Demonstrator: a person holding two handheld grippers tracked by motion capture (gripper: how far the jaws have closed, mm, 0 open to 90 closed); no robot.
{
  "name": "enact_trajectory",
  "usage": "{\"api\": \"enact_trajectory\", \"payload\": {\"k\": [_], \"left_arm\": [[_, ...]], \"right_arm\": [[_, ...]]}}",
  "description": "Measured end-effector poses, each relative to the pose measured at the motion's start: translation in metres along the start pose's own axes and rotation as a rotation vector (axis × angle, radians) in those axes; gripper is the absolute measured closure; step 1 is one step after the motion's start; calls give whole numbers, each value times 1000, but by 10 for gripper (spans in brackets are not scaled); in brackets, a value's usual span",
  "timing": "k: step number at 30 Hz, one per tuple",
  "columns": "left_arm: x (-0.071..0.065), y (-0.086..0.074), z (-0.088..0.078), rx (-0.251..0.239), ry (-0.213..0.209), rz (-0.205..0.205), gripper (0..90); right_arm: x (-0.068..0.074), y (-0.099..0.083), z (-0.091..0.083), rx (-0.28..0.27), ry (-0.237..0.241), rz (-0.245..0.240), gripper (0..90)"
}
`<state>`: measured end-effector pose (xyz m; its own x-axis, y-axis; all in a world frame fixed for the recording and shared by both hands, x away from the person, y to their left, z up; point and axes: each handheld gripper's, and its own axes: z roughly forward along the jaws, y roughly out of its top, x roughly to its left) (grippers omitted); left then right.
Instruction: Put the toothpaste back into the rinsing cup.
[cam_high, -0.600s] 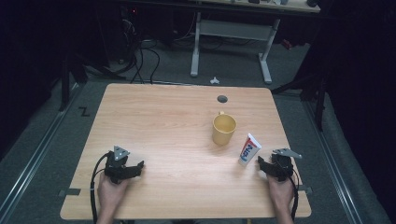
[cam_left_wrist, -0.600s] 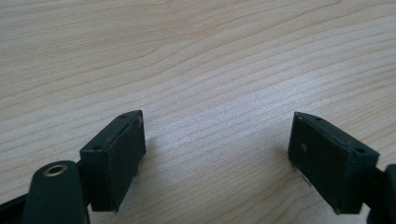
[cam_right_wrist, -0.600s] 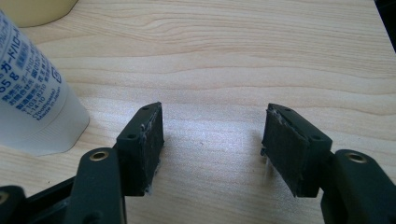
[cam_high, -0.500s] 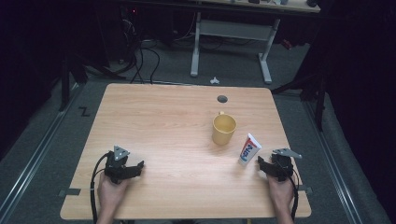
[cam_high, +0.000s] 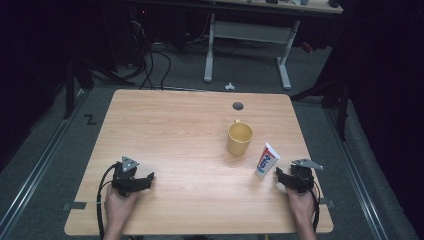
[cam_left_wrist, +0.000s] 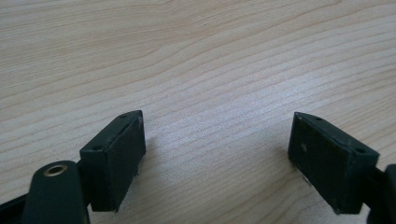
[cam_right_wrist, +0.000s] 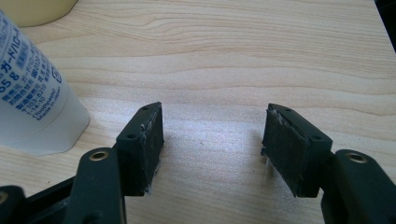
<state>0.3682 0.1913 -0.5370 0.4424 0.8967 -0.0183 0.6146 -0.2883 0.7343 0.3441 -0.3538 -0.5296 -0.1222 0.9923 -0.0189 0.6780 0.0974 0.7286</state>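
Observation:
A yellow mug (cam_high: 239, 137) stands on the wooden table (cam_high: 175, 130), right of centre. A white toothpaste tube (cam_high: 266, 159) with red and blue print stands on its cap just to the mug's right and nearer the front edge. My right gripper (cam_high: 280, 176) rests low on the table right beside the tube, open, nothing between its jaws. In the right gripper view the tube (cam_right_wrist: 32, 102) stands left of the open gripper (cam_right_wrist: 212, 140) and the mug's base (cam_right_wrist: 37, 10) is at top left. My left gripper (cam_high: 146, 180) sits at the front left, open (cam_left_wrist: 217, 149) over bare wood.
A round cable hole (cam_high: 238, 106) lies near the table's far edge. Beyond the table stand a desk frame's white legs (cam_high: 209, 50) and floor cables (cam_high: 150, 60). Dark floor surrounds the table.

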Motion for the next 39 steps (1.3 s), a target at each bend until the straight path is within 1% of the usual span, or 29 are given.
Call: {"api": "enact_trajectory", "payload": {"k": [8, 12, 14, 19, 29, 32, 37, 39], "left_arm": [[0, 0, 0, 0, 0, 0, 195], [0, 0, 0, 0, 1, 0, 195], [0, 0, 0, 1, 1, 1, 195], [0, 0, 0, 1, 1, 0, 195], [0, 0, 0, 0, 1, -1, 195], [0, 0, 0, 1, 1, 0, 195], [0, 0, 0, 1, 1, 0, 195], [0, 0, 0, 1, 1, 0, 195]], "right_arm": [[0, 0, 0, -2, 6, -3, 385], [0, 0, -1, 0, 16, 6, 389], [0, 0, -2, 1, 33, 12, 391], [2, -1, -3, -7, 34, 3, 408], [4, -1, -15, -52, 41, -11, 419], [5, -2, -18, -55, 42, -5, 418], [7, -4, -24, -67, 41, -9, 419], [8, -6, -27, -72, 52, -7, 418]]}}
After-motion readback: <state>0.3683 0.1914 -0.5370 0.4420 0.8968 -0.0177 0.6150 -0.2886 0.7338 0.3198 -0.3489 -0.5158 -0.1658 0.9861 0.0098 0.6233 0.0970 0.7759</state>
